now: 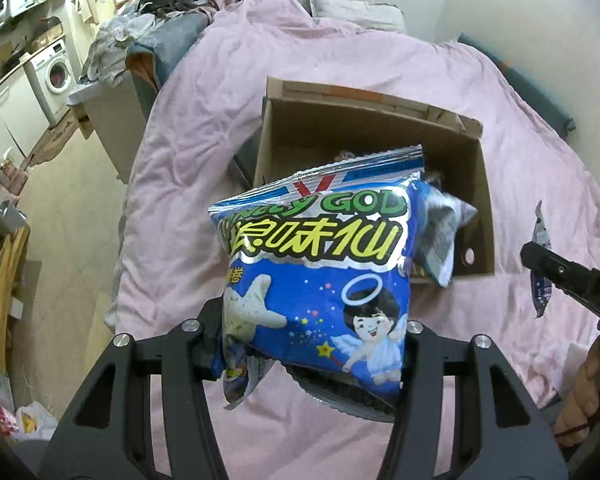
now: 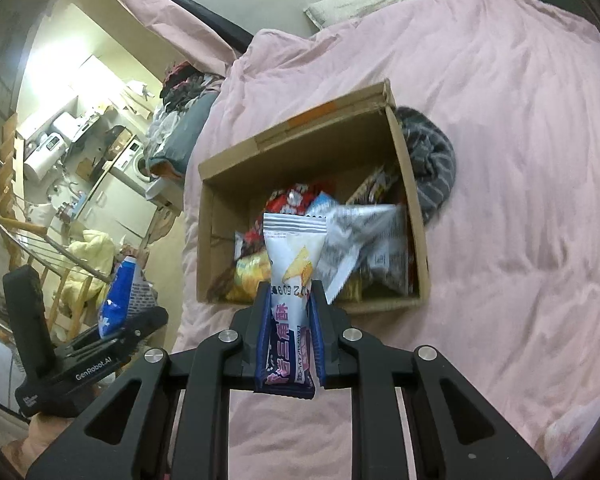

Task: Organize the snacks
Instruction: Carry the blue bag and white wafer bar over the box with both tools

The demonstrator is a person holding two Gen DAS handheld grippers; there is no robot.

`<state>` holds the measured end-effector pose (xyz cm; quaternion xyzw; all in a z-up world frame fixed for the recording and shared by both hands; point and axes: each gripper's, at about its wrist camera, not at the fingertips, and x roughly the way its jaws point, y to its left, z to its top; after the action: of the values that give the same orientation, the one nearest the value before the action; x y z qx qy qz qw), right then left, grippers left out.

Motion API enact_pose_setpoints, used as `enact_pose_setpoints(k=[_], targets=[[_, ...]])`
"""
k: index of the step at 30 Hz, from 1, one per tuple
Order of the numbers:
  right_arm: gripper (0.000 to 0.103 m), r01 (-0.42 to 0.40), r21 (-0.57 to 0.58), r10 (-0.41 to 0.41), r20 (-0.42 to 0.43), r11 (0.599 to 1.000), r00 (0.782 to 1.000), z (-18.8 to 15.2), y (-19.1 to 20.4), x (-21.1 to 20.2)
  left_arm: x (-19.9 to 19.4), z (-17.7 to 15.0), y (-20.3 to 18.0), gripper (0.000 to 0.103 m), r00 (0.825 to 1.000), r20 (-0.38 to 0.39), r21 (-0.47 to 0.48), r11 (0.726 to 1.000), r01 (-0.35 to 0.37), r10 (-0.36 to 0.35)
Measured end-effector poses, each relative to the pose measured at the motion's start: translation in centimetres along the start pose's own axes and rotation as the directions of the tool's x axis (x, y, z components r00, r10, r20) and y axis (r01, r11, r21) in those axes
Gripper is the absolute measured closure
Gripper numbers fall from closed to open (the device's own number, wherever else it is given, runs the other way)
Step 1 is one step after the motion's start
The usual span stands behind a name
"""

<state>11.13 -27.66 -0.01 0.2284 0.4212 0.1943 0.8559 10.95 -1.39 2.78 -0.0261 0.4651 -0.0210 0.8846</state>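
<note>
Nearest the left wrist camera, one puffy blue foil snack bag printed with a cartoon angel and a star [image 1: 320, 276] is clamped between the two black fingers of the left gripper [image 1: 312, 344], whose jaws are held about half apart by the bag's width. The bag is carried in the air in front of the box's near edge. At the right edge of this view, the black tip of the right gripper [image 1: 564, 276] is seen, with part of the hand [image 1: 584, 396] that holds it.

Close to the right wrist camera, one narrow white and purple snack packet [image 2: 290, 312] is pinched upright between the blue-padded fingers [image 2: 262, 336] of the right gripper [image 2: 289, 332], whose jaws are nearly closed upon it. The left gripper [image 2: 112, 328] is seen at the left of this view with the blue bag [image 2: 120, 300] in it.

Beyond both grippers, one open brown cardboard box [image 2: 416, 216] is set on the pink quilted bed cover [image 2: 500, 160]. Several snack packets [image 2: 296, 200] are piled inside it in red, yellow and silver; an exact count cannot be made. One silver packet [image 2: 360, 240] appears blurred above the box's right half.

Just beside the box's far right corner, one dark grey striped bundle of cloth [image 2: 432, 152] is lying. Farther off, one pale pillow [image 2: 356, 0] is seen at the head of the bed, and one white washing machine [image 1: 54, 70] stands in the room to the left.
</note>
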Motion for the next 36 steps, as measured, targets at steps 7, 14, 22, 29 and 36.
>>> enact_pose_setpoints(k=[7, 14, 22, 29, 36], targets=[[0.084, 0.049, -0.018, -0.048, 0.036, 0.999, 0.998, 2.6, -0.3, 1.4, 2.6, 2.6, 0.2, 0.052, 1.000, -0.002, 0.003, 1.000, -0.009, 0.009], [0.084, 0.112, -0.041, -0.108, 0.081, 0.993, 0.991, 5.8, -1.3, 3.2, 4.7, 5.2, -1.7, 0.052, 0.999, 0.024, 0.063, 0.998, -0.025, 0.024], [0.084, 0.222, -0.098, -0.210, 0.118, 0.970, 0.971, 8.2, -2.1, 4.9, 7.2, 8.1, -3.8, 0.052, 0.996, 0.072, 0.116, 0.992, -0.053, 0.045], [0.084, 0.262, -0.145, -0.251, 0.089, 0.954, 0.964, 8.5, -1.6, 7.0, 9.7, 9.3, -4.8, 0.052, 0.996, 0.068, 0.138, 0.989, -0.058, 0.049], [0.084, 0.273, -0.182, -0.267, 0.057, 0.945, 0.962, 8.5, -1.4, 8.3, 11.6, 9.6, -4.6, 0.051, 0.999, 0.037, 0.118, 0.992, -0.042, 0.038]])
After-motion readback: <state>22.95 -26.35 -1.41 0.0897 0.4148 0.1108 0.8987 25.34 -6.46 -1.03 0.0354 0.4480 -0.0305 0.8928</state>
